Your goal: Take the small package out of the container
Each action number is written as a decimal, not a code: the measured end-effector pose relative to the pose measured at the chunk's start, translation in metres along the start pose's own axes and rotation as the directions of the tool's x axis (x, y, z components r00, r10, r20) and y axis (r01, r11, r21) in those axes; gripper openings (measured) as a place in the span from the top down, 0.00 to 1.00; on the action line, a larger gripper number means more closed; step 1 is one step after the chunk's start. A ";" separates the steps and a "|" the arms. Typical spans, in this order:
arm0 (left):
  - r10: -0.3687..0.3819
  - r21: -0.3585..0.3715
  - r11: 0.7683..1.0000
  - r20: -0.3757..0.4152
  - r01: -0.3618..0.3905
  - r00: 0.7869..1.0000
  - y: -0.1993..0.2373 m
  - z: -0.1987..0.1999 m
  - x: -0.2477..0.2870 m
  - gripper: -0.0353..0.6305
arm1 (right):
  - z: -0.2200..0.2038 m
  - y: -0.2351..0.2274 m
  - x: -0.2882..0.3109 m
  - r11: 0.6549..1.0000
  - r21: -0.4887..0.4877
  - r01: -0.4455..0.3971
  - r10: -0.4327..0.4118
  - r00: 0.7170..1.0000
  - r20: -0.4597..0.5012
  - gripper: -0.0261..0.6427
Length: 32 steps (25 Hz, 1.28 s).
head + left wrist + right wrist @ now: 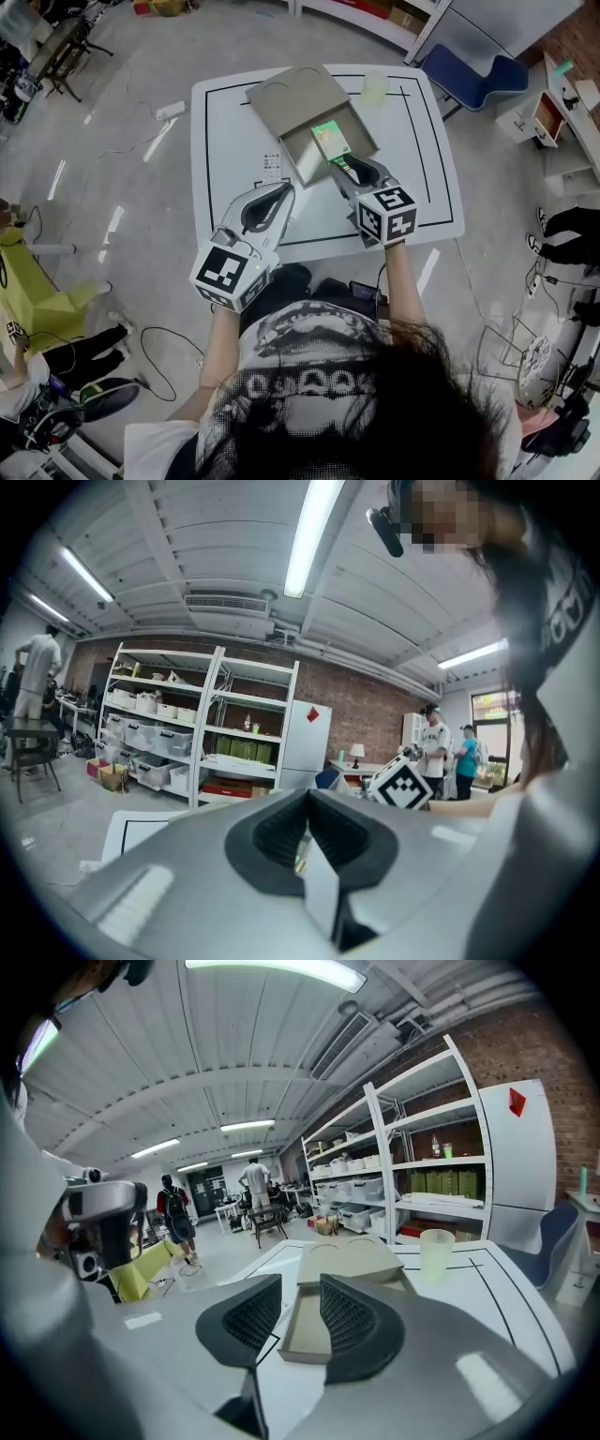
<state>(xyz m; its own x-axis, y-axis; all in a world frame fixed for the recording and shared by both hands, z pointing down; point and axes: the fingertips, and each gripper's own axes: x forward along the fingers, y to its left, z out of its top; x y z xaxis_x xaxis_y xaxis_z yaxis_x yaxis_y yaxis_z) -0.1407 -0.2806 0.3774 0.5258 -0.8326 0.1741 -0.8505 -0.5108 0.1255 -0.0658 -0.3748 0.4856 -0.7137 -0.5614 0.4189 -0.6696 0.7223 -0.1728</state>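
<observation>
The small green package (330, 141) is seen lying flat in the pulled-out tray (302, 157) of a cardboard drawer box, close to the mouth of the box's sleeve (295, 94). Print is carried on the package, but it is too small to be read. The box is placed on a white table (234, 122) marked with a black border line. A small printed sticker (272, 167), also unreadable, is stuck just beside the tray.

The right gripper (347, 169) is held over the tray's near edge, pointed at the package. Whether the package is touched cannot be told. In the right gripper view, the right gripper (300, 1283) is shown with its jaws spread and nothing pinched. Only bare cardboard of the tray (302, 1335) is seen beyond them, and the package is not shown there. A translucent cup (437, 1251) is seen past the sleeve (349, 1260).

The left gripper (284, 190) is held apart from the box, over the table's near part. In its own view, the left gripper (307, 799) is shown with its jaws pressed together and empty. That view alone shows the right gripper's marker cube (405, 782) from the side. A white cabinet (305, 738) bearing a red diamond label is shown beside storage shelving (202, 724).
</observation>
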 end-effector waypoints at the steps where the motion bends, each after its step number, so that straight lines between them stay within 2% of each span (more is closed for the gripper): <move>1: -0.002 -0.002 1.000 0.001 0.002 1.000 0.005 0.001 0.000 0.95 | -0.001 -0.005 0.011 1.000 -0.003 0.003 -0.004 1.000 -0.016 0.77; 5: -0.006 -0.011 1.000 0.002 0.006 1.000 0.023 0.002 0.000 0.95 | -0.011 -0.028 0.051 1.000 0.010 0.013 -0.012 0.995 -0.095 0.72; 9: -0.005 -0.020 1.000 0.000 0.005 1.000 0.039 0.000 -0.001 0.95 | -0.028 -0.050 0.088 0.997 0.081 0.019 -0.005 0.987 -0.161 0.65; 13: 0.004 -0.030 1.000 0.000 -0.004 1.000 0.053 -0.001 -0.001 0.95 | -0.052 -0.077 0.116 0.991 0.119 0.061 -0.027 0.963 -0.269 0.57; 19: 0.017 -0.047 0.999 0.001 -0.017 1.000 0.063 -0.004 -0.004 0.95 | -0.086 -0.096 0.136 0.995 0.040 0.089 -0.062 0.892 -0.447 0.44; 23: 0.035 -0.057 0.998 0.004 -0.035 0.999 0.071 -0.006 -0.010 0.95 | -0.098 -0.095 0.143 0.995 -0.010 0.104 -0.093 0.831 -0.549 0.37; 29: 0.059 -0.075 0.996 0.007 -0.058 0.998 0.077 -0.011 -0.016 0.95 | -0.111 -0.098 0.148 0.982 -0.099 0.161 -0.187 0.749 -0.635 0.36; 32: 0.059 -0.080 0.995 0.004 -0.058 0.998 0.077 -0.013 -0.017 0.95 | -0.117 -0.100 0.150 0.981 -0.102 0.165 -0.190 0.714 -0.673 0.35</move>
<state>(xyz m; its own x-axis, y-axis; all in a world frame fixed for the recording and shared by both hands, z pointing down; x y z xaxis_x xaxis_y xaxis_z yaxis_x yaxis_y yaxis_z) -0.2147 -0.3031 0.3966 0.4747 -0.8622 0.1769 -0.8757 -0.4426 0.1930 -0.0819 -0.4843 0.6700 -0.2439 -0.2667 0.9324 -0.7539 0.6569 -0.0093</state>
